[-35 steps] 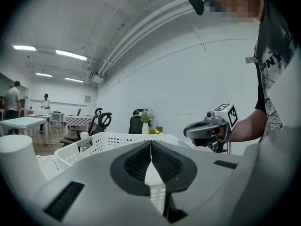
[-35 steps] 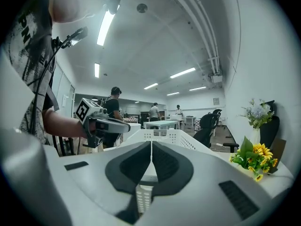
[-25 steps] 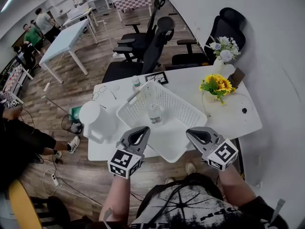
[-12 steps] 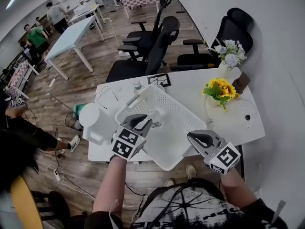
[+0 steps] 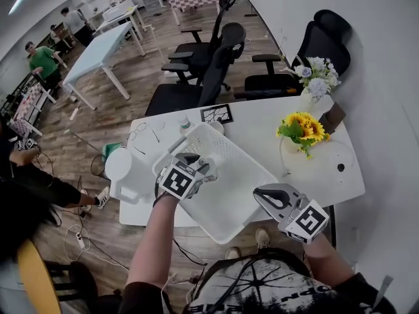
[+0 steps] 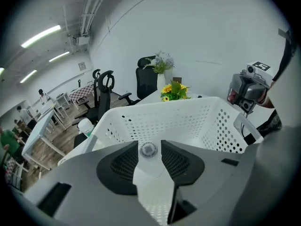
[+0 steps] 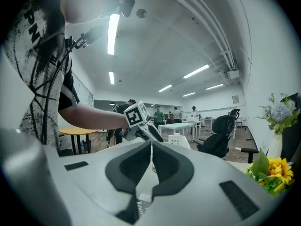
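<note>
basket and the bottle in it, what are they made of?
Basket: likely moulded plastic, white and matte, judging by the rows of holes and thin walls.
Bottle: the cap looks like smooth white plastic with a printed round mark. The body is mostly hidden, so unsure.

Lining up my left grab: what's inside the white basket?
Only a white bottle cap shows inside the basket, between the parted jaws of the left gripper. The gripper's body covers whatever is below the cap and the basket floor there.
</note>
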A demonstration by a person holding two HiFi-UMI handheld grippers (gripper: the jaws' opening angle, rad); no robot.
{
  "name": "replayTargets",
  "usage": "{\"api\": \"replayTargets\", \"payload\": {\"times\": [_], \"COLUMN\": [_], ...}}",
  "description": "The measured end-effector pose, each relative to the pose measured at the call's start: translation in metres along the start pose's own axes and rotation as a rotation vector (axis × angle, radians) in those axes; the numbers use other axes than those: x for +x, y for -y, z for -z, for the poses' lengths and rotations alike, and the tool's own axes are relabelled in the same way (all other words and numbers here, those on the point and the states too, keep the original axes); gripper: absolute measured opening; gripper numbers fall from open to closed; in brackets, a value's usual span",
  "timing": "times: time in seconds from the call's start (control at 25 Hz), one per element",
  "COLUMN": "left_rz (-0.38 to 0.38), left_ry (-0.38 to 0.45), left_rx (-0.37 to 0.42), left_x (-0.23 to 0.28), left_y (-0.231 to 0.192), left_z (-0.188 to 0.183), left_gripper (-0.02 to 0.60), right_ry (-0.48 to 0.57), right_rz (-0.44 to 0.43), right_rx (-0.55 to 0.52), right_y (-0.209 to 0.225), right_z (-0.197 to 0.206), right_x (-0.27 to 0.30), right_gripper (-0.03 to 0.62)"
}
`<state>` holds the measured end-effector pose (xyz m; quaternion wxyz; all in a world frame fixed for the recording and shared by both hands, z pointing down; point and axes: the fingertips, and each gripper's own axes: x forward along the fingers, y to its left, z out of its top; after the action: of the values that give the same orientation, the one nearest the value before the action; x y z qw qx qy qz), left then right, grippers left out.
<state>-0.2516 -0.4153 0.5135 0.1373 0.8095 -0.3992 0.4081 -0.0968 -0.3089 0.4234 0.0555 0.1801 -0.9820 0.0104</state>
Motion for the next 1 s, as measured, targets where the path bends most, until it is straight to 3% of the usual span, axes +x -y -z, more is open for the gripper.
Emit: {"api": "replayTargets", "payload": {"times": [0.24,0.56,1.0], "left_rz": [0.029,0.072,0.066], "left_ry": [-0.056,0.009,0.021], "left_rx": [-0.034,-0.14,-0.131], "left_x": [0.022,0.028,0.028], "left_y": [0.0,0.0,0.001], "left_z": [0.007,0.006,0.002], "left_gripper": [0.153,0.153,0.149], "right_ry": [-0.003,-0.019,-0.028], "right_rz": [-0.009,-0.019,-0.015], "right_rx": [-0.001,0.002,-0.003], "right_y": [0.011,0.017,0.018], "right_z": [0.001,0.009,0.014], "right_x": [-0.003,-0.002,-0.006], "right_gripper": [0.024,0.025,0.024]}}
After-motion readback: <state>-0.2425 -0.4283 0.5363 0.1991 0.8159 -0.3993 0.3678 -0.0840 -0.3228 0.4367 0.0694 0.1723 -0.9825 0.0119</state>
